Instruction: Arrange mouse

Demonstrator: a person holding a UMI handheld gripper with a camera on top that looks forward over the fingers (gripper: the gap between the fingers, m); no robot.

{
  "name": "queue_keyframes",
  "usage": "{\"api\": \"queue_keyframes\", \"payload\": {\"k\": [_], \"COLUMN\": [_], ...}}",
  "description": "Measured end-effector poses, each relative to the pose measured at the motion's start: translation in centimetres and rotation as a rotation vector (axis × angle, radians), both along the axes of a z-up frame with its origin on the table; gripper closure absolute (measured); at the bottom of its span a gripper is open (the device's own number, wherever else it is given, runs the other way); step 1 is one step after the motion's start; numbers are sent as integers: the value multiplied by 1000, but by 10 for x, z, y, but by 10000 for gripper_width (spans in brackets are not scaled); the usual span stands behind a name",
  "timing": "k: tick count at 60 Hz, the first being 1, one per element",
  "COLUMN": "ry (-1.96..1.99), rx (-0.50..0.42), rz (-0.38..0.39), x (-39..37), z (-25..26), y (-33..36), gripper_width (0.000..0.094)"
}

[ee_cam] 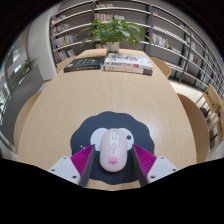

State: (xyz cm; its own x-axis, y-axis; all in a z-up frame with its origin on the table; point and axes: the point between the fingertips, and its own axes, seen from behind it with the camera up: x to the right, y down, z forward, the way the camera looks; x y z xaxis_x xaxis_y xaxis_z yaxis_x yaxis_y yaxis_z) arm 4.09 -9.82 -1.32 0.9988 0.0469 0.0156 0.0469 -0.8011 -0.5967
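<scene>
A white and pink mouse (113,148) sits between my two fingers, long axis pointing away from me. My gripper (113,163) is shut on it, with the pink pads (84,161) pressing its left and right sides. Under and beyond the mouse lies a round dark mouse mat (112,124) on the light wooden table (70,95). I cannot tell whether the mouse rests on the mat or is held just above it.
Two books (128,64) lie side by side at the table's far edge, a darker one (84,64) on the left. A potted plant (116,32) stands behind them. Bookshelves (172,30) line the back and right walls.
</scene>
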Motion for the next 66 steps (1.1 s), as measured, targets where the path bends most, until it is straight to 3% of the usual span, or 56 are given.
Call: {"api": "queue_keyframes", "payload": {"k": [3,15,24,34,45,66], "ry": [-10,-49,-44,-18,10,-5], "rx": [4,133,227,307,337,338], "rz": [26,61,24,-12,-45,6], "x": [-4,-22,-34,-54,-73,-106], "z": [12,116,194,248,267,267], "y": [0,-4,-32,-68,-108,-147], "gripper_width": [121,123,125,125,127,126]}}
